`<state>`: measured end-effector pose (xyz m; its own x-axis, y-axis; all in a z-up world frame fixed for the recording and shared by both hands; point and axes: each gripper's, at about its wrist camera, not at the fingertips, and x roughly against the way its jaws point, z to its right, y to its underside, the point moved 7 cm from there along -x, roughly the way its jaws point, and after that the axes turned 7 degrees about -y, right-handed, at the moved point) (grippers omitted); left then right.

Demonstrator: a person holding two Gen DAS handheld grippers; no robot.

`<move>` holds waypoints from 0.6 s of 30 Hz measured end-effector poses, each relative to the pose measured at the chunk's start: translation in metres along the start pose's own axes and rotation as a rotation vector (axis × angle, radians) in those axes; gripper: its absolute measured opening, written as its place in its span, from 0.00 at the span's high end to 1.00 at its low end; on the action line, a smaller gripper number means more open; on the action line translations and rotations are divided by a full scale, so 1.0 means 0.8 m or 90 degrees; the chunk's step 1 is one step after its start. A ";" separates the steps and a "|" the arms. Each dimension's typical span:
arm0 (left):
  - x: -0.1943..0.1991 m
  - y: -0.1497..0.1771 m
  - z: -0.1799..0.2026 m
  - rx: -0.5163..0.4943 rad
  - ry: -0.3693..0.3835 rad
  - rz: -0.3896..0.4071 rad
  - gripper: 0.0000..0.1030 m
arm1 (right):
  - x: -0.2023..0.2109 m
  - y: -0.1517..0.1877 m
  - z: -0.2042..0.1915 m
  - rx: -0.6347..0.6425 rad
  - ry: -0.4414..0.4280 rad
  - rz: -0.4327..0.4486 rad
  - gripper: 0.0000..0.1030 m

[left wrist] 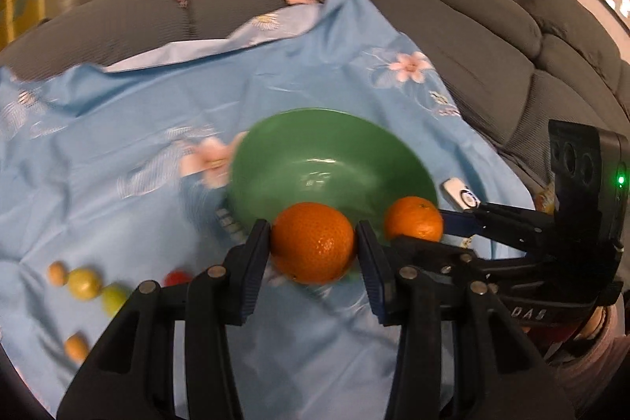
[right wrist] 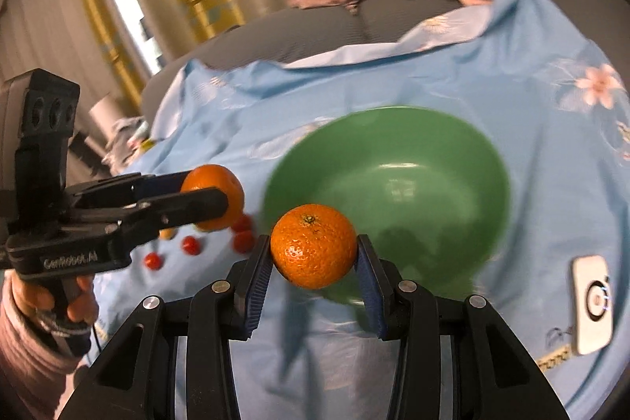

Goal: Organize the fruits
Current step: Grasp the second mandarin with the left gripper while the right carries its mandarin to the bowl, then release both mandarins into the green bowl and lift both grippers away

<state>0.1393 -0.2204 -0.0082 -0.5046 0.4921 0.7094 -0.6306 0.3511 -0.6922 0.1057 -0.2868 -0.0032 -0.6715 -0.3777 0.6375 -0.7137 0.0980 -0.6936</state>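
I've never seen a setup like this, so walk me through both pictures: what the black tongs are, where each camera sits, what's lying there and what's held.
No robot here: a person holds two hand-held black claws, each with a camera looking along its fingers. The left claw grips a round orange mandarin; its picture shows the right claw alongside. The right claw's own picture shows its second orange mandarin. Both hang near an empty green bowl on a flowered light-blue cloth. Small red fruits, small yellow-green fruits and a white device lie there too.

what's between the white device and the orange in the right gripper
In the right wrist view, only the near rim of the empty green bowl and bare blue cloth.
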 end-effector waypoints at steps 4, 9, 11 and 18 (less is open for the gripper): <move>-0.027 -0.003 0.018 -0.017 0.003 -0.025 0.57 | -0.006 0.002 0.017 -0.012 0.020 -0.010 0.57; -0.041 0.009 0.015 -0.018 -0.017 -0.057 0.56 | -0.008 0.009 0.026 -0.014 0.033 -0.022 0.57; -0.040 0.011 0.010 -0.014 -0.023 -0.058 0.56 | -0.007 0.010 0.026 -0.013 0.038 -0.021 0.57; -0.008 0.011 0.007 -0.001 -0.034 -0.025 0.27 | 0.014 0.013 0.025 -0.019 0.050 0.002 0.57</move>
<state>0.1338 -0.2250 -0.0176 -0.5107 0.4348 0.7417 -0.6490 0.3709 -0.6643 0.0951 -0.3084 -0.0100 -0.6865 -0.3047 0.6603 -0.7162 0.1263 -0.6864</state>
